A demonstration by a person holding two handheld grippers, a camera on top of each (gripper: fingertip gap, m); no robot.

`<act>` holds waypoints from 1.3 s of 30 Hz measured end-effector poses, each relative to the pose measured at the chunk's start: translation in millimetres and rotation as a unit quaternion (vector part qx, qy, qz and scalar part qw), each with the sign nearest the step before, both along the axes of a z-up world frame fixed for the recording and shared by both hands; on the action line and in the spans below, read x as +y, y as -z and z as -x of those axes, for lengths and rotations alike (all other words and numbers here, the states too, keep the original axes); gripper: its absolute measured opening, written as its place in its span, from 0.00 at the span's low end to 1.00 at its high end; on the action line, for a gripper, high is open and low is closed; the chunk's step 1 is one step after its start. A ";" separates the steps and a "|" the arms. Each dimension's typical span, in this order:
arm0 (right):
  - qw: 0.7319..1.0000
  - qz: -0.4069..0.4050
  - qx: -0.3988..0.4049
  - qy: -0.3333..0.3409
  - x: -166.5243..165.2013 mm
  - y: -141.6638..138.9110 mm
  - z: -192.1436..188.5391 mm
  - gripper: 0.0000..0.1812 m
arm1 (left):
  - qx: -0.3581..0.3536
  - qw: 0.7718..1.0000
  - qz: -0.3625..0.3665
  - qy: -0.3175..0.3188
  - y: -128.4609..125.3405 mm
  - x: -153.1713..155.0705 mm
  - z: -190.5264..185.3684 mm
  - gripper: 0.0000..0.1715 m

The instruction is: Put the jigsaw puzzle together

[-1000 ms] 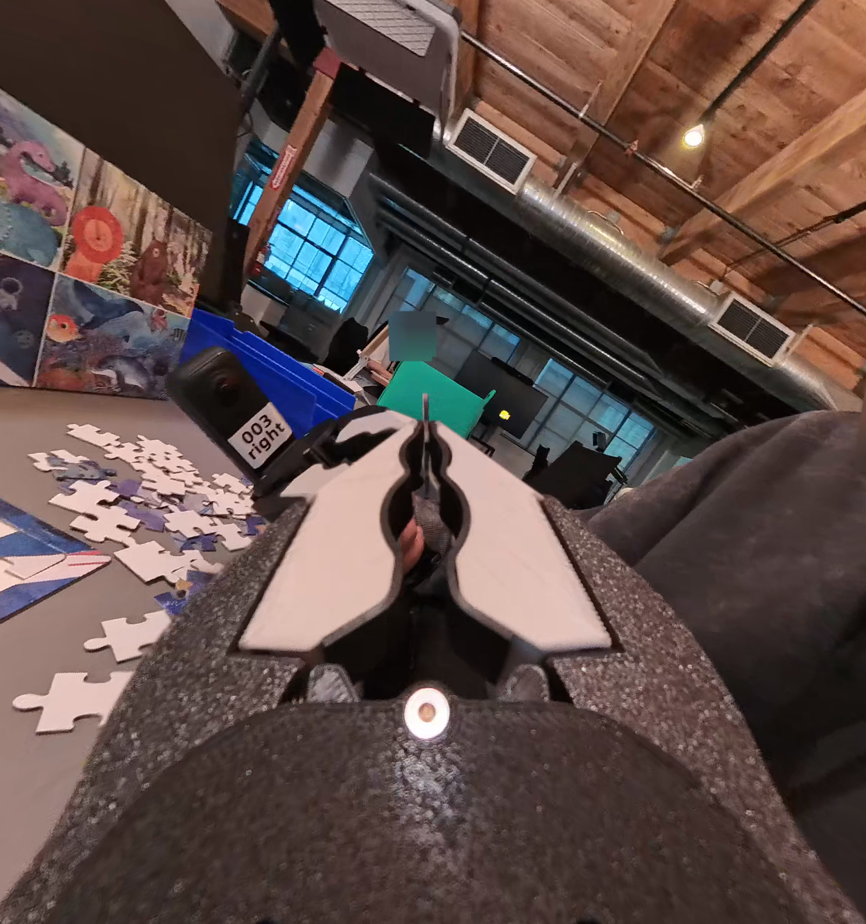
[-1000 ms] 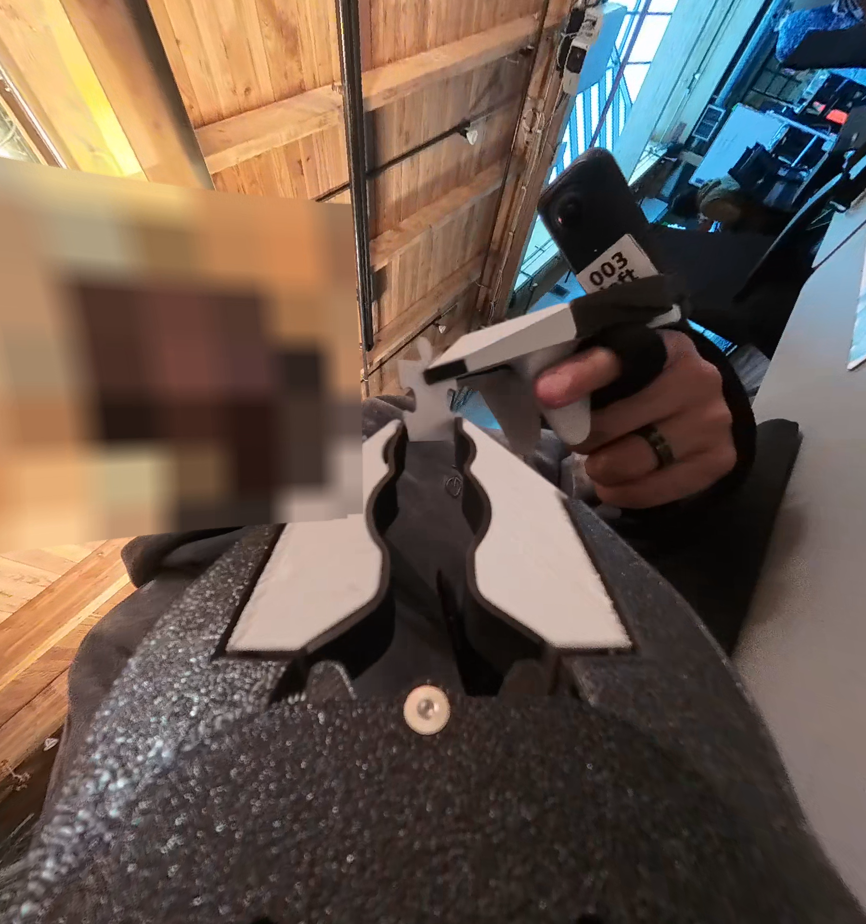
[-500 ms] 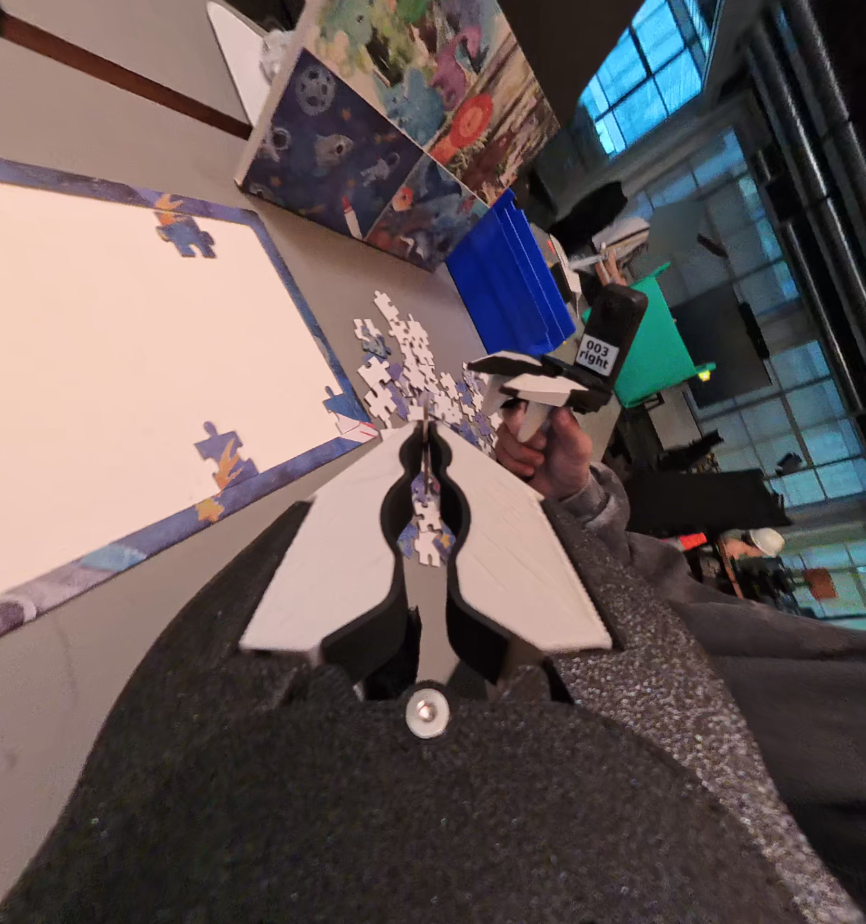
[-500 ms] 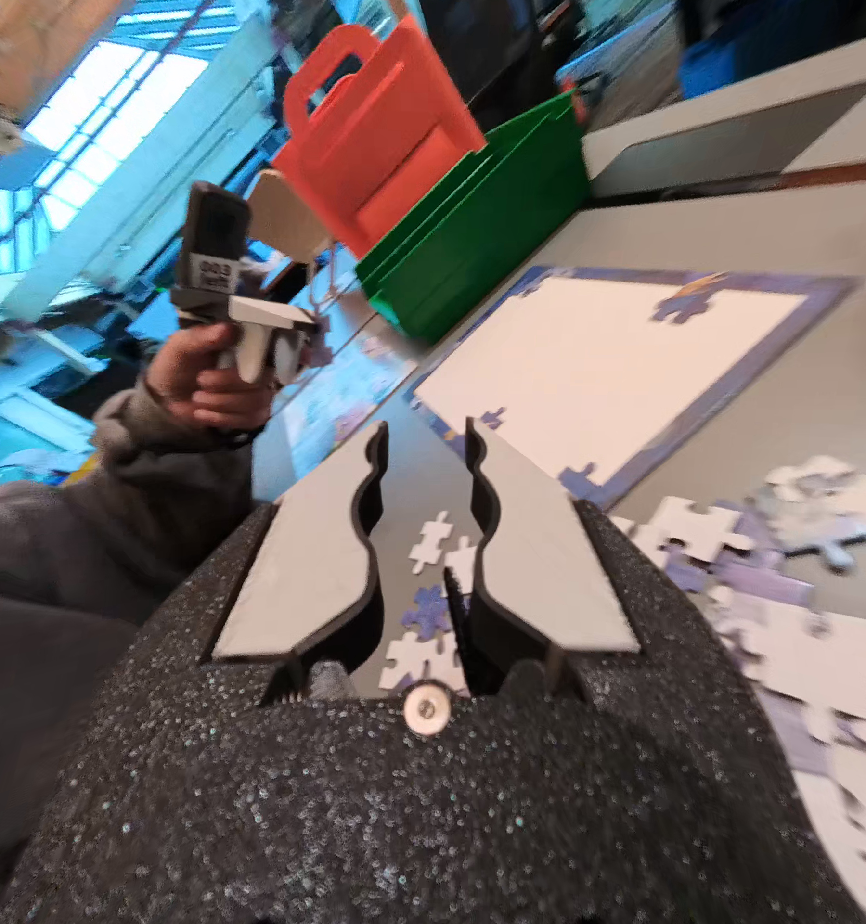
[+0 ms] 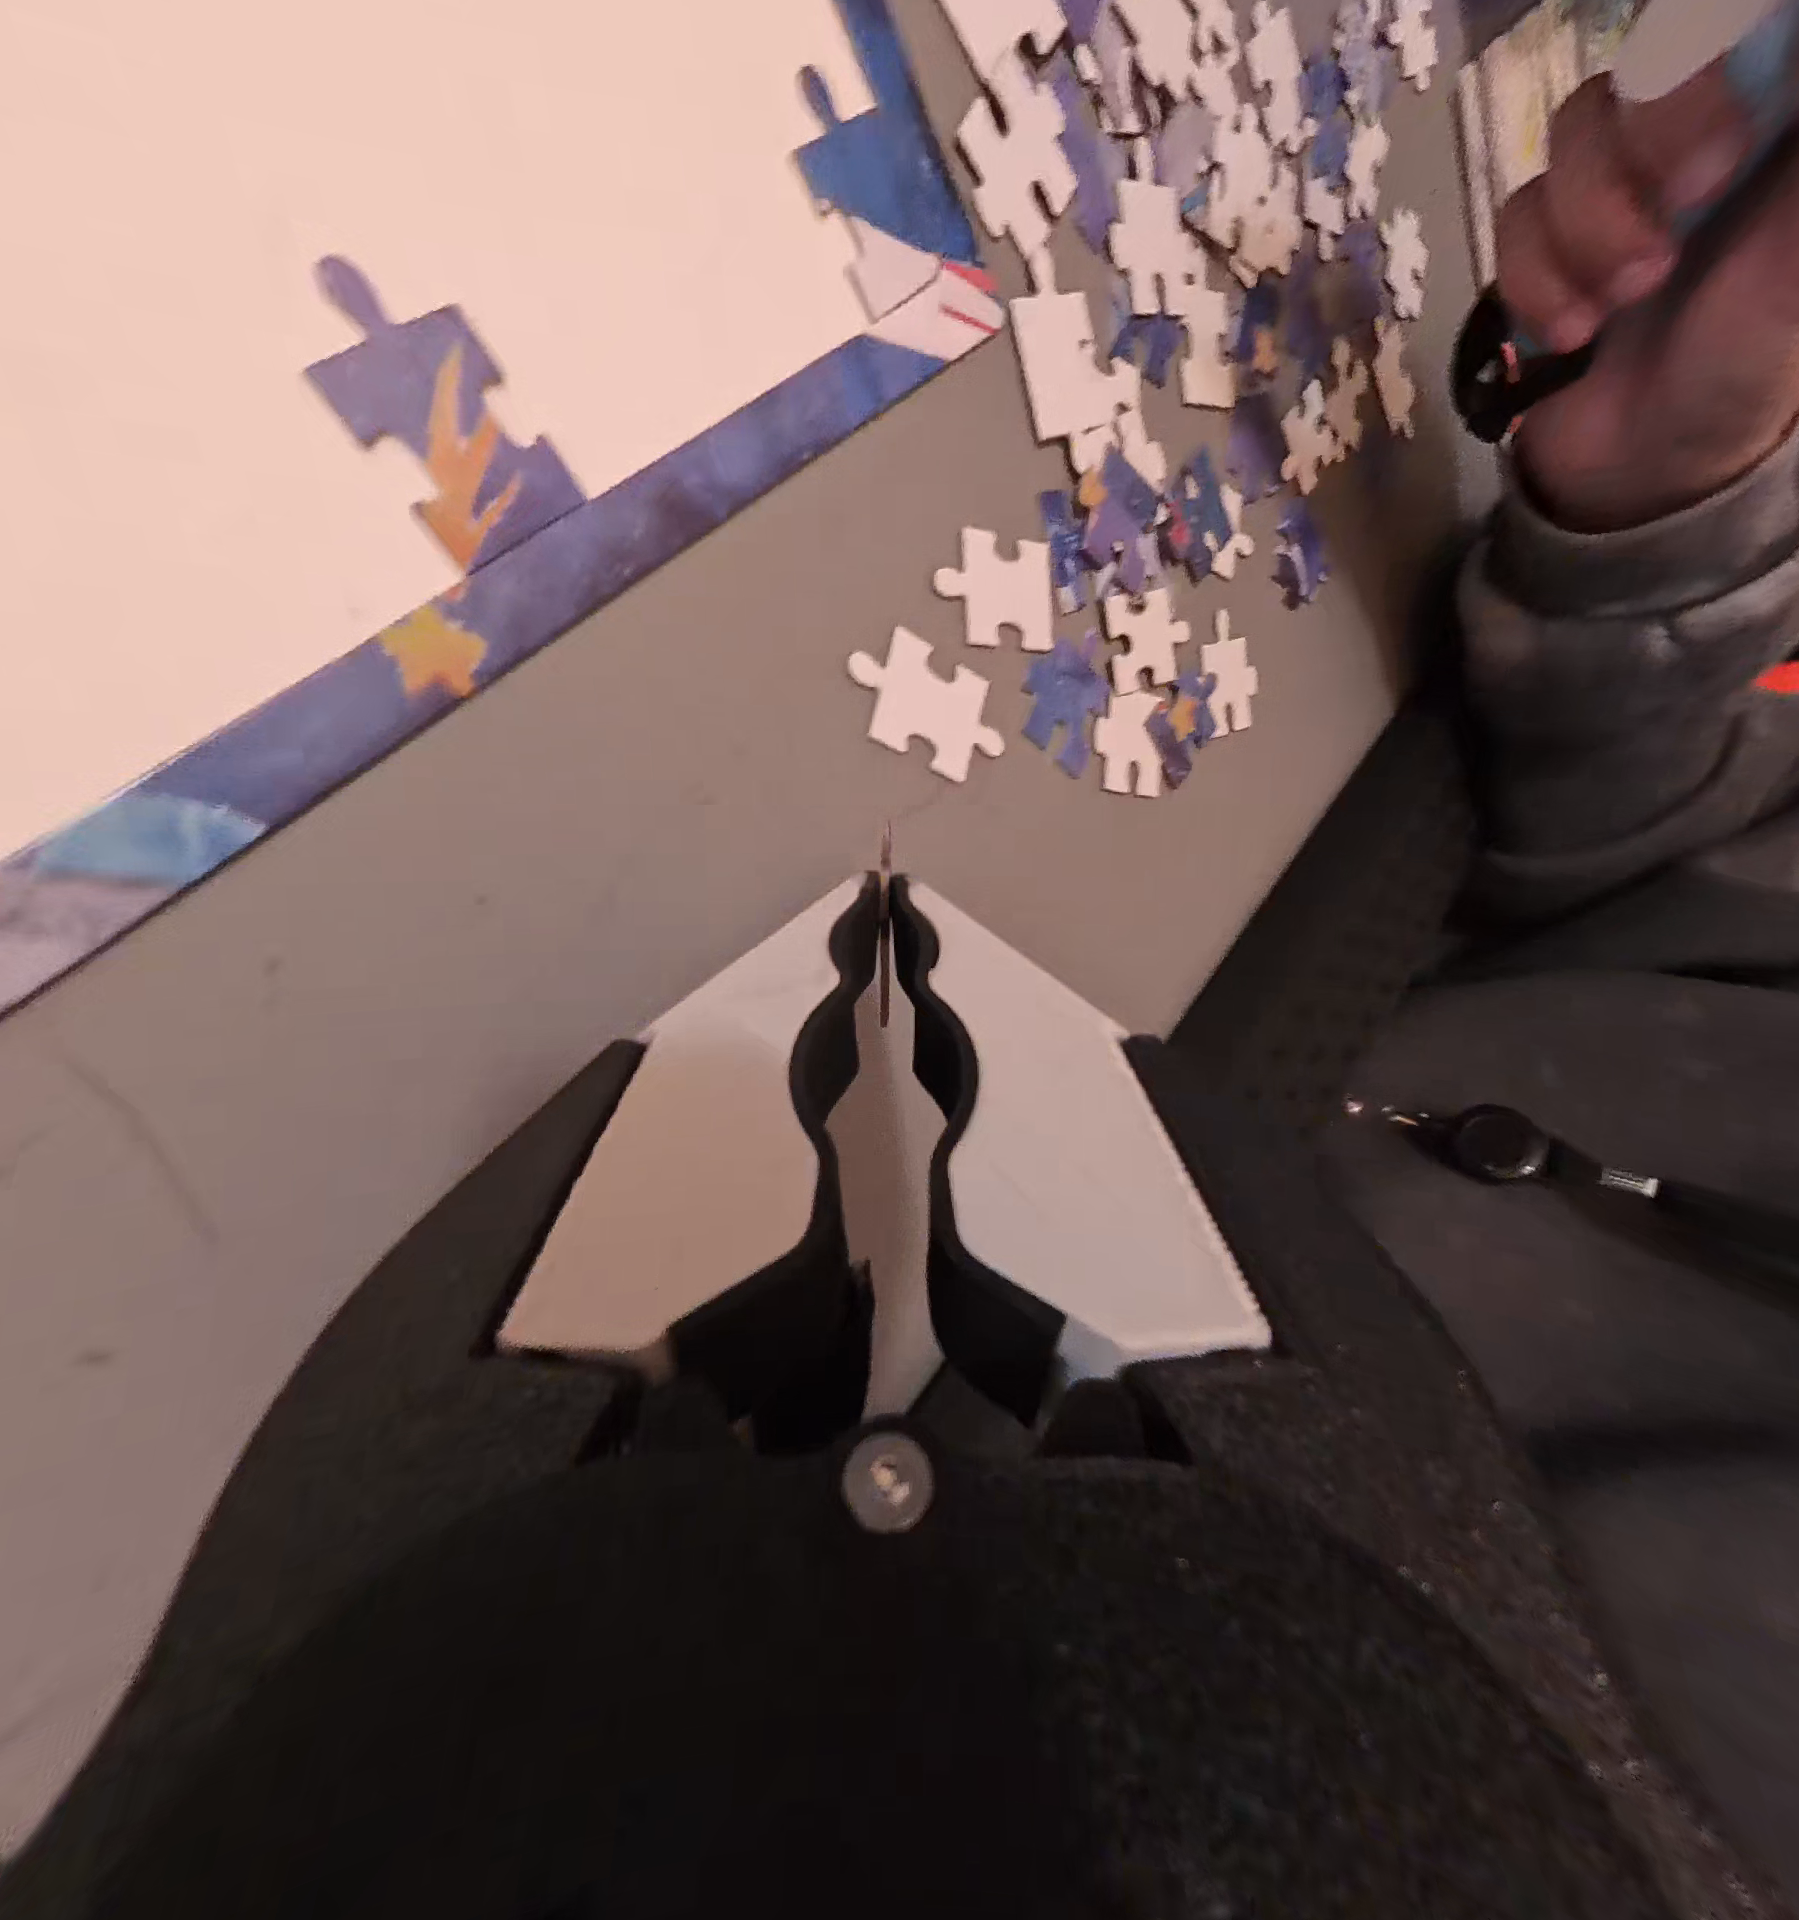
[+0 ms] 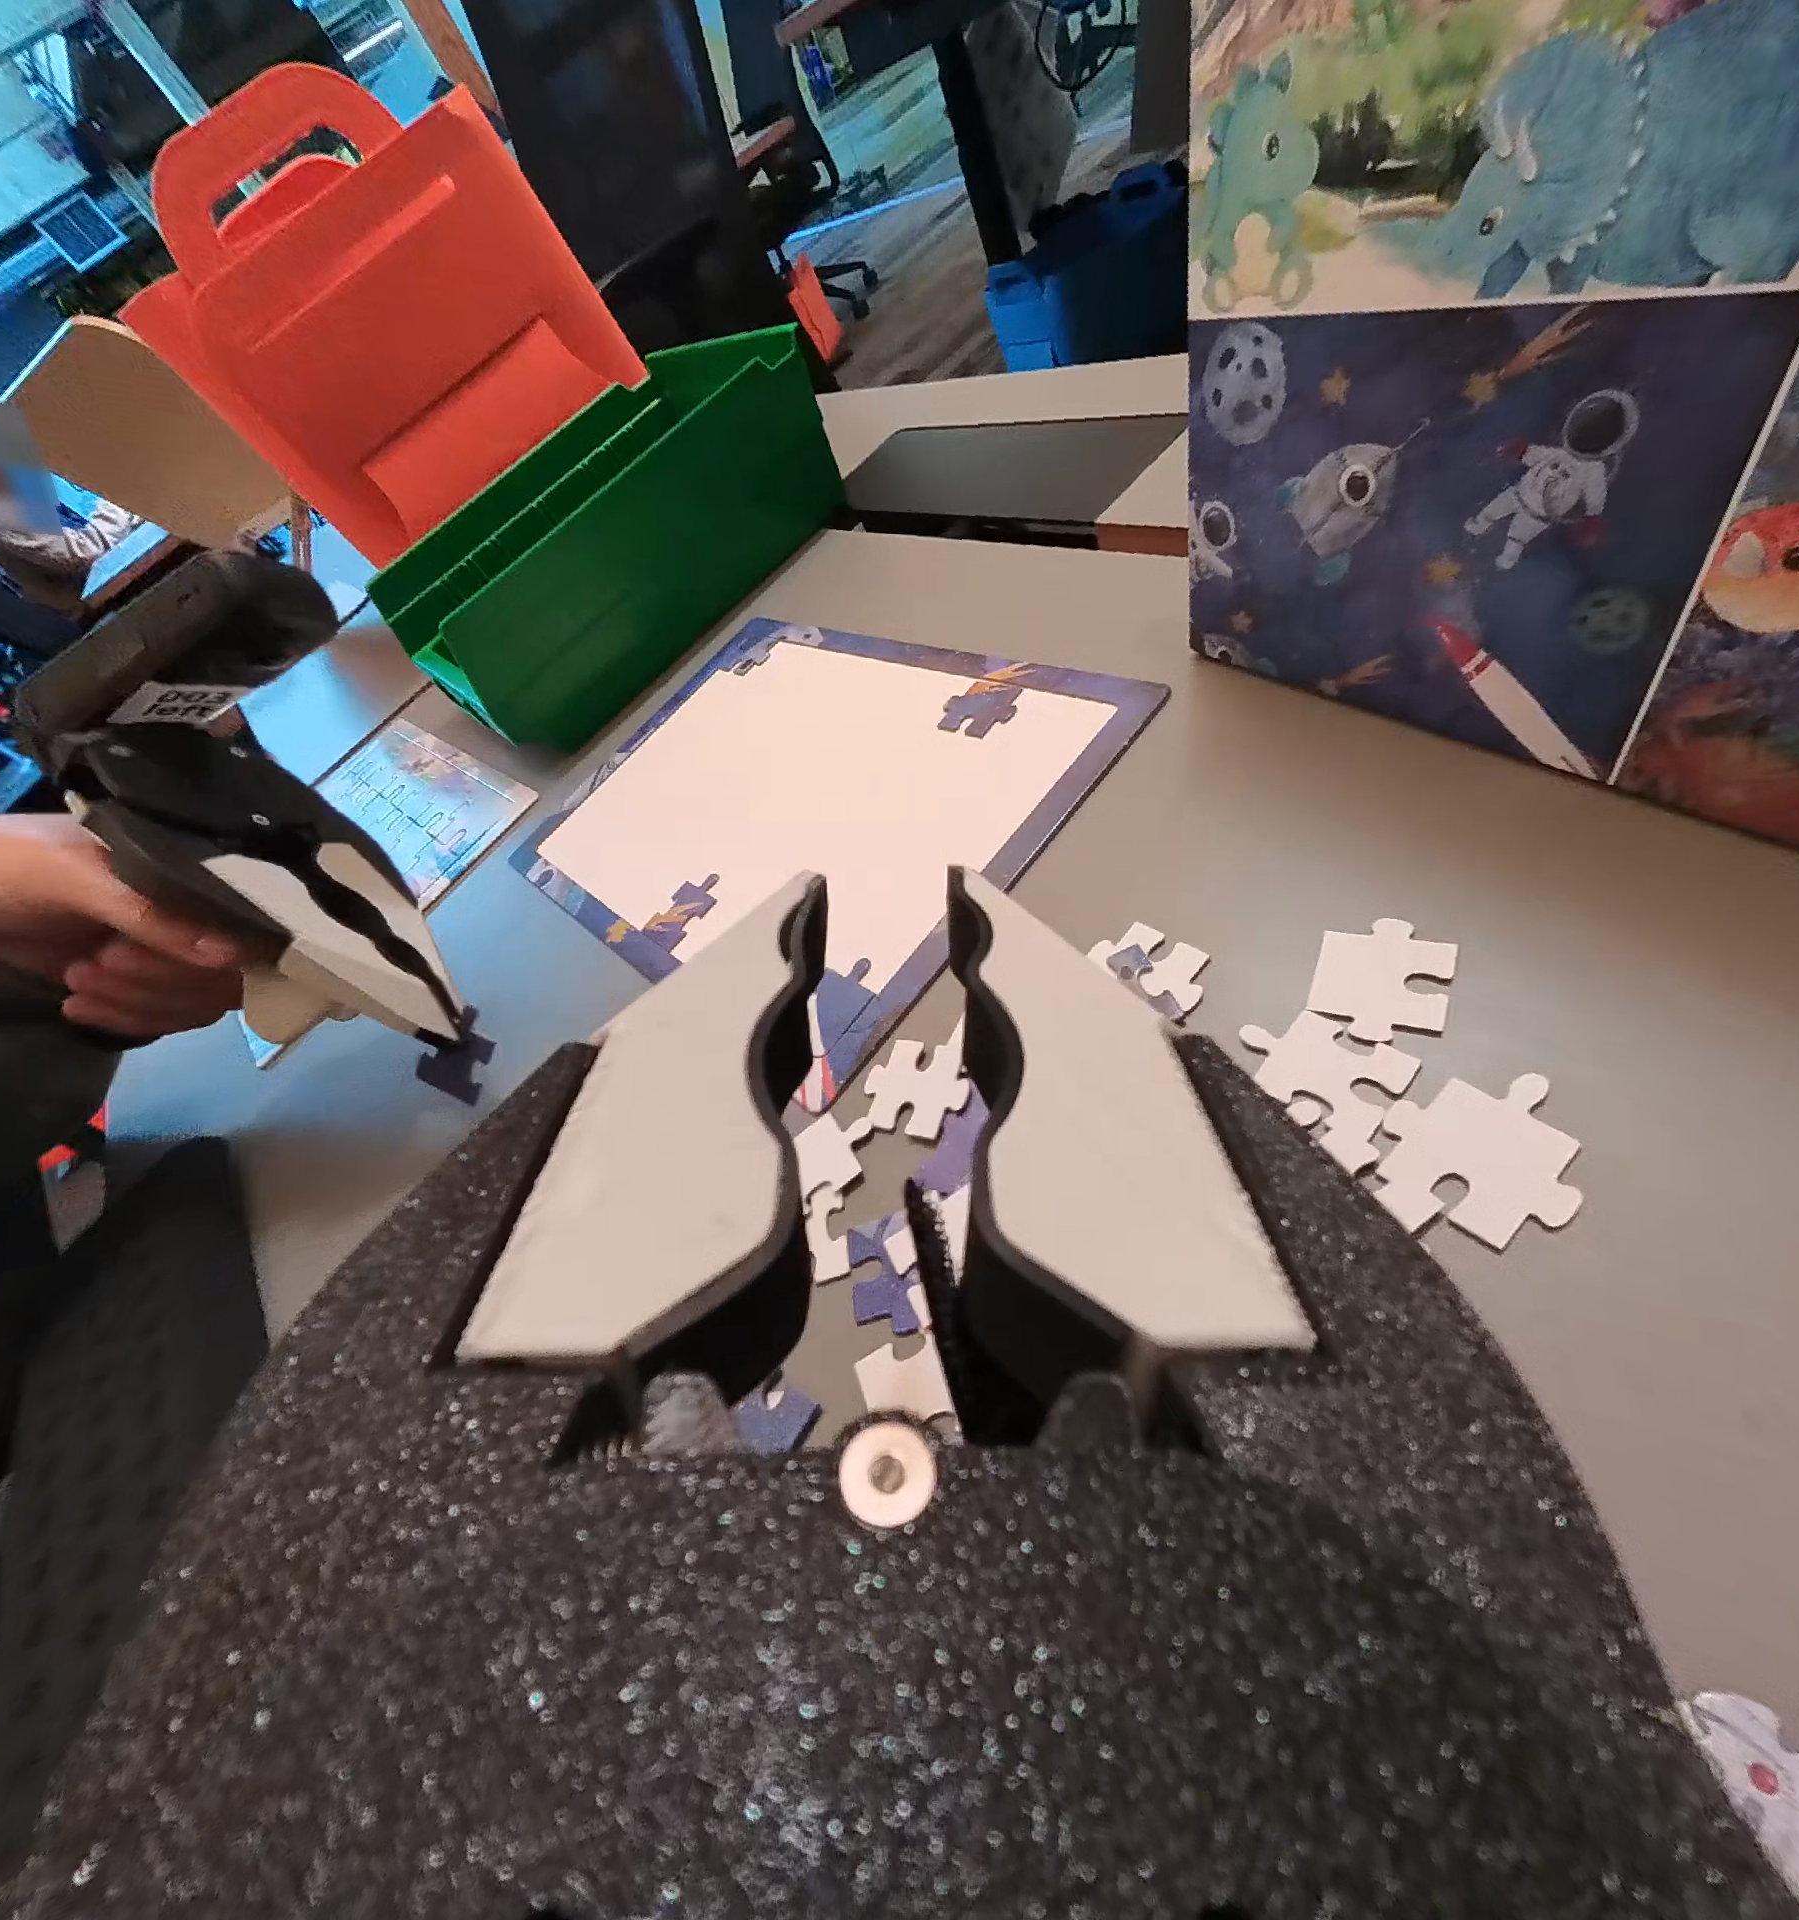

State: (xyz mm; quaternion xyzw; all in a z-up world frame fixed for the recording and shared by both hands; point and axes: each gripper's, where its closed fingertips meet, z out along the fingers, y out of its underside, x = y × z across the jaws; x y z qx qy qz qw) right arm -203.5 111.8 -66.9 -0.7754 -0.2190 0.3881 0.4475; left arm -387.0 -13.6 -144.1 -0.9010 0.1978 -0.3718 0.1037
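My left gripper (image 5: 882, 883) is shut on a dark blue puzzle piece (image 5: 886, 857), seen edge-on between the tips. In the right wrist view the left gripper (image 6: 446, 1023) holds this piece (image 6: 453, 1065) low over the grey table, in front of the puzzle tray (image 6: 1139, 712). The tray (image 5: 614, 540) has a blue border, a white inside and a few pieces fitted along its edges (image 5: 438, 416). My right gripper (image 6: 890, 894) is open and empty above the pile of loose pieces (image 6: 1394, 1101). The pile also shows in the left wrist view (image 5: 1165, 312).
A picture-covered puzzle box (image 6: 1497, 499) stands at the back right. A green bin (image 6: 604, 582) holding an orange carrier (image 6: 355, 312) stands behind the tray. Another flat puzzle board (image 6: 427, 800) lies left of the tray. The person's sleeve (image 5: 1622, 644) lies along the near table edge. There is about 25 cm between the tips of the two grippers.
Both views have swung down from the ceiling and room to the table. The left gripper has come down to the table with the piece still held. The right gripper has stayed open.
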 end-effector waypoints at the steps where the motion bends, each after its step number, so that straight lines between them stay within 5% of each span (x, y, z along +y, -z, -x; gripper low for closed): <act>1: 1.000 0.000 -0.003 -0.002 -0.9 0.6 1.0 0.13 | 0.008 1.000 -0.005 -0.006 2.0 0.3 4.5 0.01; 11: 0.999 -0.021 -0.043 -0.007 -0.3 3.4 -1.4 0.12 | 0.133 0.986 -0.094 0.023 26.9 3.1 26.9 0.12; 17: 0.998 -0.001 -0.037 0.053 25.0 8.3 -41.7 0.12 | 0.244 0.927 -0.283 0.036 7.1 34.1 38.1 0.17; 23: 0.999 0.028 0.003 0.036 19.8 9.9 -32.7 0.12 | 0.134 0.940 -0.300 0.096 8.8 7.4 -35.5 0.26; 29: 0.999 0.018 -0.028 0.023 15.8 14.9 -25.7 0.12 | 0.142 0.941 -0.291 0.095 29.3 7.9 -52.1 0.29; 39: 0.999 0.018 -0.030 0.011 11.8 13.8 -20.1 0.12 | 0.147 0.942 -0.294 0.072 33.0 4.4 -56.7 0.18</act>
